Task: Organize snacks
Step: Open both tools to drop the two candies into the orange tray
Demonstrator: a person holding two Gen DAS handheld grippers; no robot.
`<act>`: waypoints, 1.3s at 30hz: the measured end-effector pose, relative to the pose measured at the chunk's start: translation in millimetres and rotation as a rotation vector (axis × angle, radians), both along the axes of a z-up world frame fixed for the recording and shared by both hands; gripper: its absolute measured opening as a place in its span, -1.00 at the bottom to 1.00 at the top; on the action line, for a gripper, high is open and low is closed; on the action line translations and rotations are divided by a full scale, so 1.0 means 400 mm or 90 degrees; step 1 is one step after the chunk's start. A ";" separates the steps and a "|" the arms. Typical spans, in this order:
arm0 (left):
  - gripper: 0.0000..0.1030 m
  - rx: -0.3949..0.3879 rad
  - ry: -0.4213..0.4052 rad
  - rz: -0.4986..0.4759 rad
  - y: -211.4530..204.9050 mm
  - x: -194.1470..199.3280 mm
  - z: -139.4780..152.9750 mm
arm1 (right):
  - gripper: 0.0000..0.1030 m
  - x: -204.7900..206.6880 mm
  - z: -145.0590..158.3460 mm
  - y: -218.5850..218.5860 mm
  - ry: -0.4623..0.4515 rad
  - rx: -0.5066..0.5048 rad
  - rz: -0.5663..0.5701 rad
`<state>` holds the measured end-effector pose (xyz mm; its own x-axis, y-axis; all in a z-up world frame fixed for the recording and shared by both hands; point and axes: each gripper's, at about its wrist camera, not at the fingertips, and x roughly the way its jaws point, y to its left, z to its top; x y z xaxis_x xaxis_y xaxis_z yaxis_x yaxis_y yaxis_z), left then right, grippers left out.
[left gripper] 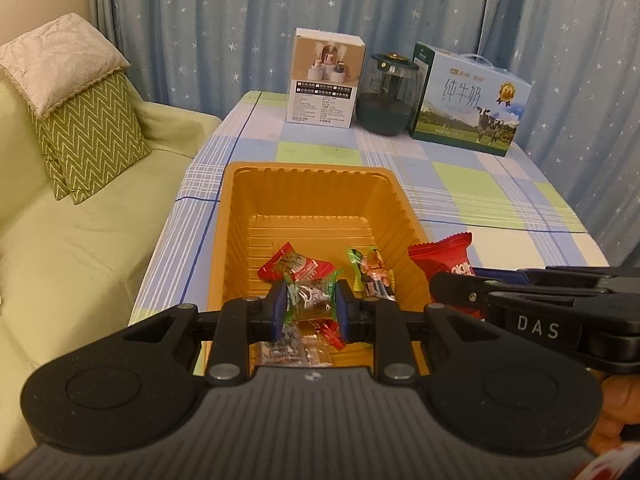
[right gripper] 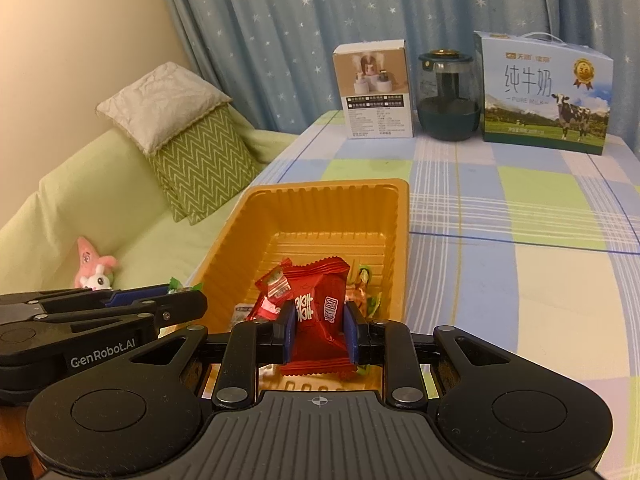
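Observation:
An orange plastic tray stands on the checked tablecloth and holds several wrapped snacks. My left gripper is shut on a green-ended wrapped candy just above the tray's near end. My right gripper is shut on a red snack packet over the tray, above other snacks. In the left wrist view the right gripper comes in from the right with the red packet. The left gripper shows at the left of the right wrist view.
At the table's far end stand a white product box, a dark glass jar and a milk carton box. A green sofa with cushions lies left of the table. A pink plush toy lies on it.

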<state>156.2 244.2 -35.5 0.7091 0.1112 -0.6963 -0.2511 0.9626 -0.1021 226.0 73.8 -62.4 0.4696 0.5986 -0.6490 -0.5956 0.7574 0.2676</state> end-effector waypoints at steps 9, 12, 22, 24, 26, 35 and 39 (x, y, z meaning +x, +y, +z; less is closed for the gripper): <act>-0.56 -0.009 0.006 -0.013 0.043 0.071 -0.019 | -0.51 0.077 -0.033 0.047 0.014 -0.002 0.004; -0.56 -0.012 0.001 -0.024 0.055 0.098 -0.019 | -0.51 0.103 -0.040 0.059 0.019 0.003 0.006; -0.56 -0.012 0.007 -0.041 0.091 0.204 -0.031 | -0.51 0.204 -0.055 0.085 0.037 0.029 -0.004; -0.56 -0.011 0.009 -0.041 0.098 0.224 -0.037 | -0.51 0.223 -0.057 0.094 0.037 0.028 -0.007; -0.56 -0.012 0.011 -0.043 0.104 0.243 -0.044 | -0.51 0.239 -0.059 0.101 0.040 0.029 -0.010; -0.51 -0.024 0.006 -0.054 0.118 0.292 -0.075 | -0.51 0.277 -0.076 0.098 0.055 0.034 -0.030; -0.32 -0.036 0.006 -0.026 0.137 0.283 -0.084 | -0.51 0.278 -0.083 0.089 0.060 0.035 -0.031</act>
